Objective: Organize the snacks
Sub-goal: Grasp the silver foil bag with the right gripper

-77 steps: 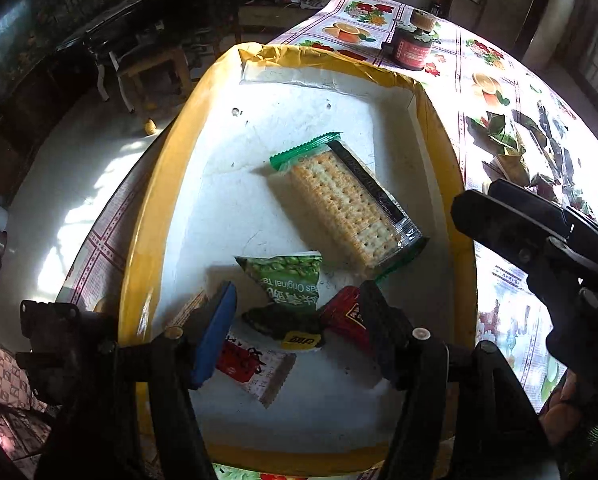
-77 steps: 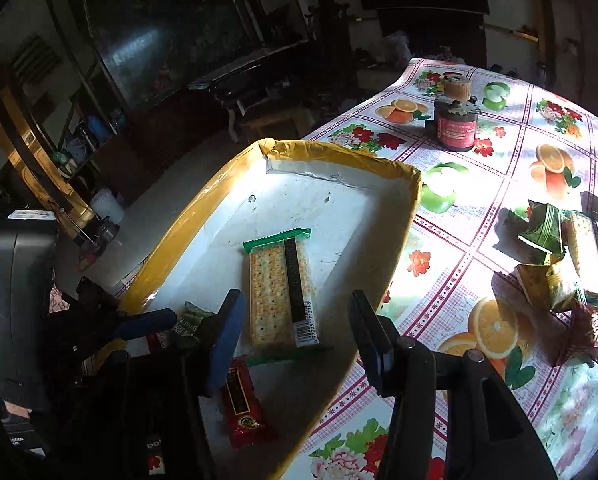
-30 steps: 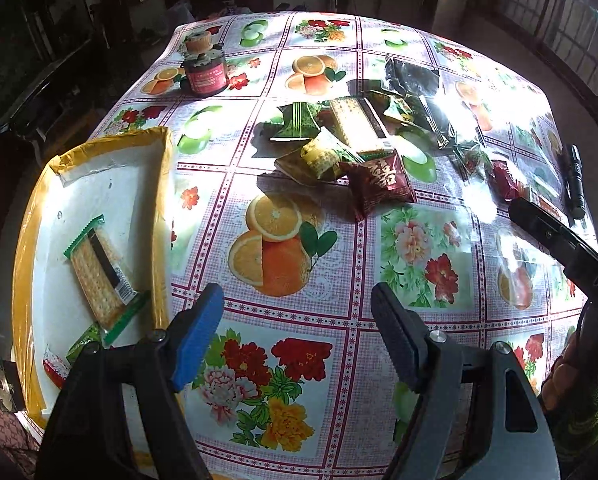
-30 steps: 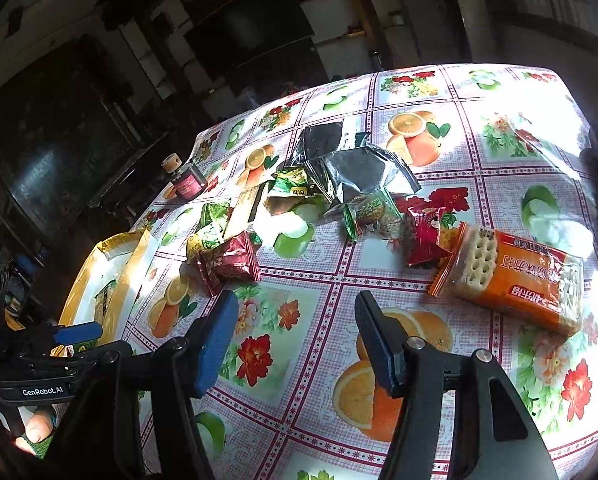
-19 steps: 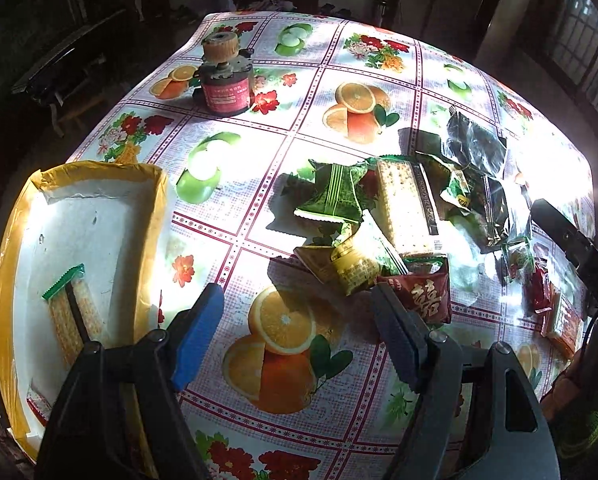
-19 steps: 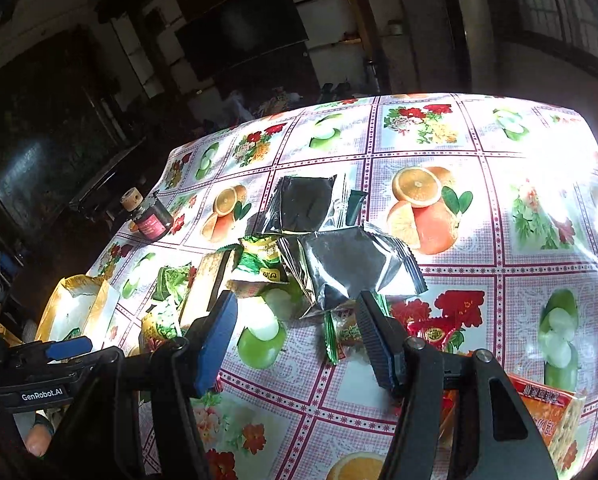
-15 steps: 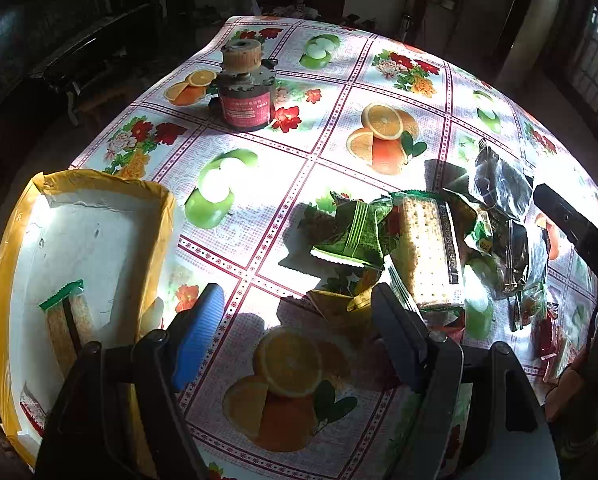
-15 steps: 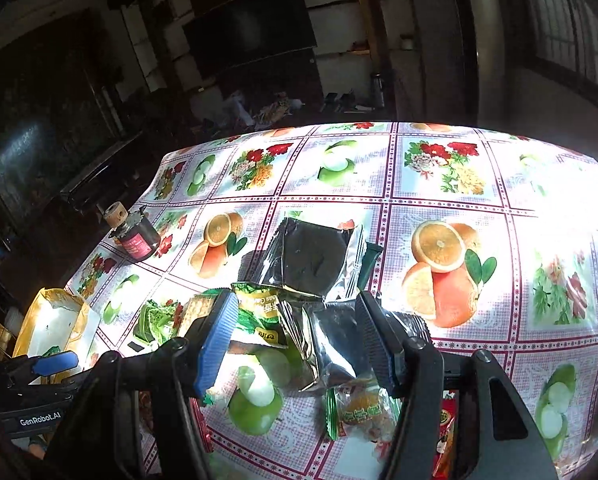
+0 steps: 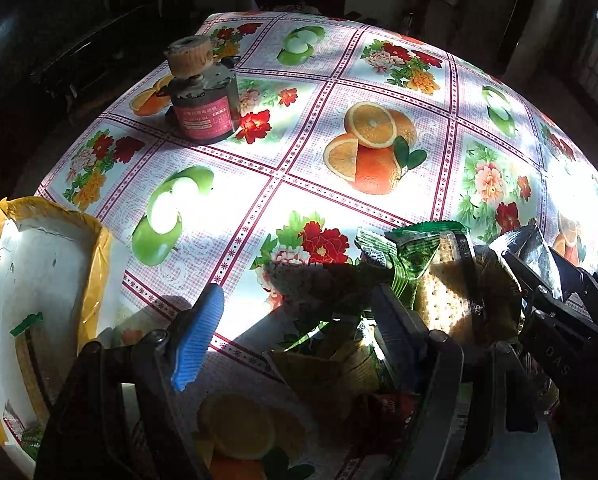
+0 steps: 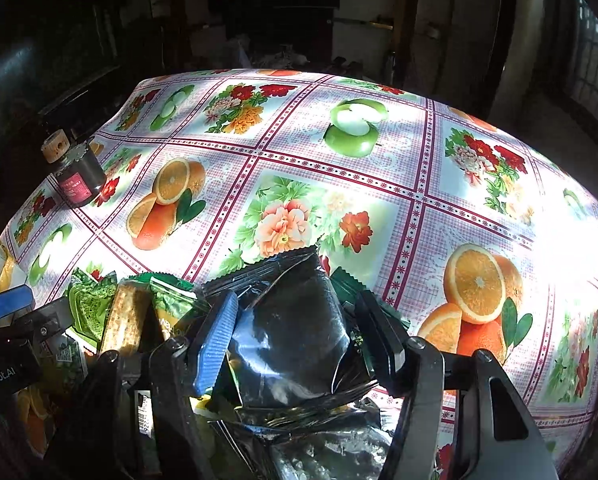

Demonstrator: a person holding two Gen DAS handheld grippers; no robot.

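- While the yellow-rimmed tray (image 9: pixel 95 240) at the table's left edge holds only a few packets, a pick-up step is judged to be in hand.
- The snack pile (image 9: pixel 431 280) is heaped mid-table.
- A dark foil packet (image 10: pixel 295 320) is straddled by the spread right gripper (image 10: pixel 299 332); contact cannot be judged.
- The left gripper (image 9: pixel 295 316) is held spread, empty; closing is needed next.

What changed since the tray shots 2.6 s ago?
Both grippers swung from the yellow tray to the snack pile. The right gripper now straddles the black foil packet, jaws open, not clamped. The left gripper hovers open, holding nothing. The cracker pack stays in the tray.
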